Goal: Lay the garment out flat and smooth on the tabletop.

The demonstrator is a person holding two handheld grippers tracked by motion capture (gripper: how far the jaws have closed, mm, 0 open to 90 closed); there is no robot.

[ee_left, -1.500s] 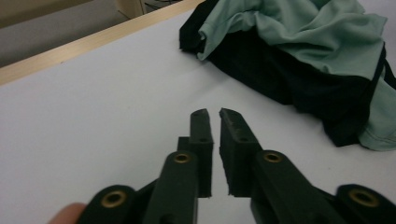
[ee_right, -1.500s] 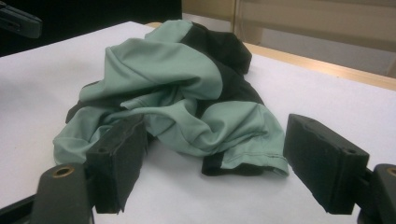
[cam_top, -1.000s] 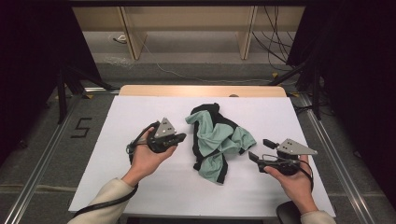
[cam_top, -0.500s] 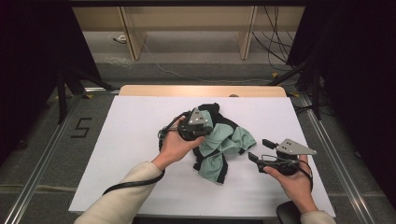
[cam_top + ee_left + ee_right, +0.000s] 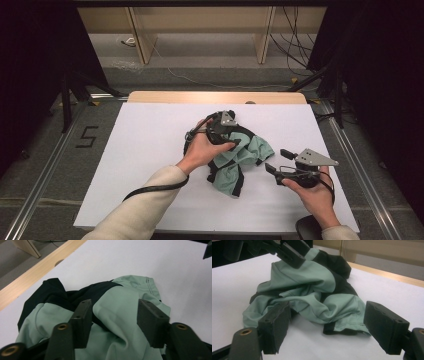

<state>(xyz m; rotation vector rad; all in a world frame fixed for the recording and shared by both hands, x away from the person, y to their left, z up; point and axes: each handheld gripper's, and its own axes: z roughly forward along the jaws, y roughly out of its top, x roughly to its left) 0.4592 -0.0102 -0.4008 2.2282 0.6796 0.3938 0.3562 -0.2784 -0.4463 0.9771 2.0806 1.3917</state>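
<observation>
Mid-table, nearer the far edge, the crumpled green-and-black garment lies under your left gripper, jaws just opening, fabric between them ungripped; your right gripper waits released beside it.

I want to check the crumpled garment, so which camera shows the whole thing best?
The right gripper view: the green and black garment lies nearly whole and unblocked there. In the high view the left gripper and hand cover part of it; the left gripper view shows a close-up section.
</observation>
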